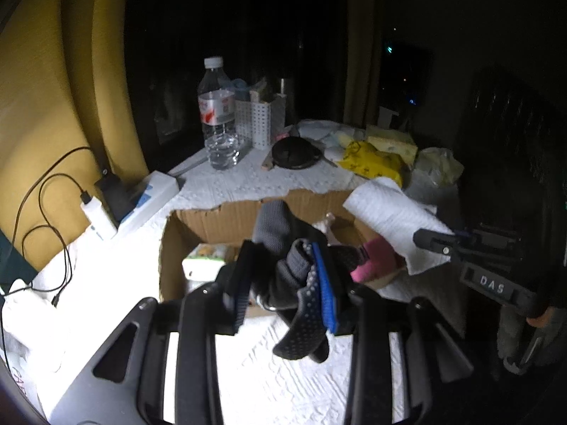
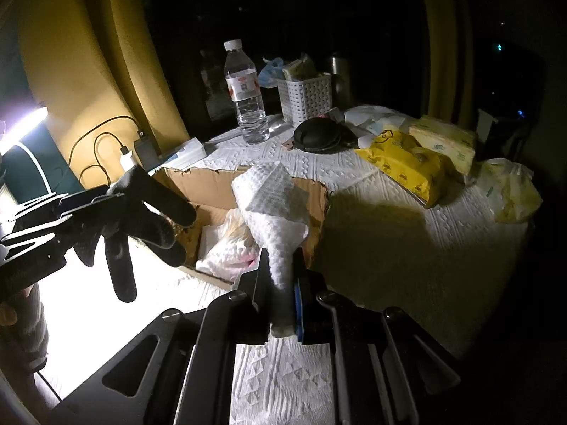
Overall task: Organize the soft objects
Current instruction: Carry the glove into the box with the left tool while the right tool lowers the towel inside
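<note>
My left gripper (image 1: 283, 283) is shut on a dark grey glove (image 1: 301, 304) and holds it above the near edge of an open cardboard box (image 1: 212, 219). The glove also shows in the right wrist view (image 2: 141, 219), fingers hanging down. My right gripper (image 2: 280, 290) is shut on a white paper towel (image 2: 273, 212) and holds it over the box's right side (image 2: 315, 212). The towel also shows in the left wrist view (image 1: 389, 212). Inside the box lie a pink soft item (image 1: 375, 262), a tissue pack (image 1: 205, 258) and a white plastic bag (image 2: 226, 248).
A water bottle (image 2: 248, 92), a white basket (image 2: 306, 99), a black round case (image 2: 317, 134), yellow tissue packs (image 2: 411, 163) and a crumpled bag (image 2: 514, 187) stand behind the box on a towel-covered table (image 2: 372, 230). Chargers and cables (image 1: 102, 205) lie at the left.
</note>
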`<state>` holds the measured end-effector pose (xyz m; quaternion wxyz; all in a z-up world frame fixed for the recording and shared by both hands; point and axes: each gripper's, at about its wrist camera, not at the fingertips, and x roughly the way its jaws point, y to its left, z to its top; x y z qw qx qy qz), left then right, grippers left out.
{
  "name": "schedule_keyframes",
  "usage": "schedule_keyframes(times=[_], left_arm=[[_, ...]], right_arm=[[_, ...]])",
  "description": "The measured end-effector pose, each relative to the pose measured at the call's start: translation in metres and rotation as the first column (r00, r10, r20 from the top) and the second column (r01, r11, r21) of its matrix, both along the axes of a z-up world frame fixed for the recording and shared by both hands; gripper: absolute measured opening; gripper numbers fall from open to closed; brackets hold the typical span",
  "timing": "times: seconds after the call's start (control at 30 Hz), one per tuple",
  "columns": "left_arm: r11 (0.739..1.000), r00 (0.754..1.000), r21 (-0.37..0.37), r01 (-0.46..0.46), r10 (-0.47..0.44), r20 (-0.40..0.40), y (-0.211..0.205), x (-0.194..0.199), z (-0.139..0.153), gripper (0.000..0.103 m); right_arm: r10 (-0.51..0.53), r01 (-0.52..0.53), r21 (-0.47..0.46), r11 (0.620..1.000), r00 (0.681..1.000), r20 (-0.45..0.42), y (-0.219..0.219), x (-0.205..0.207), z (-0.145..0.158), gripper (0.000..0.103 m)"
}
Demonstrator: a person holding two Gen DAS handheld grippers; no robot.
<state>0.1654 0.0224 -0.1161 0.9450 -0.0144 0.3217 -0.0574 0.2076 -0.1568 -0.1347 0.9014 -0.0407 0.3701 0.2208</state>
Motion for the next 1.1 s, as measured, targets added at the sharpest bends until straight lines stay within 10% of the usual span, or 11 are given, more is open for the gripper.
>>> schedule_keyframes(times=[0.8, 1.1], left_arm=[[0.999, 0.999, -0.029, -0.014, 0.013, -0.035, 0.007, 0.066, -0.04, 0.034], [0.999, 0.996, -0.035, -0.028, 0.025, -0.086, 0.009, 0.077, -0.062, 0.036]], right_arm=[[0.012, -0.014, -0.028, 1.0, 0.997, -0.076, 0.037, 0.055, -0.033, 0.011], [-0.018, 0.018, 0.012, 1.0, 0.999, -0.039, 0.031, 0.061, -0.028, 0.045]])
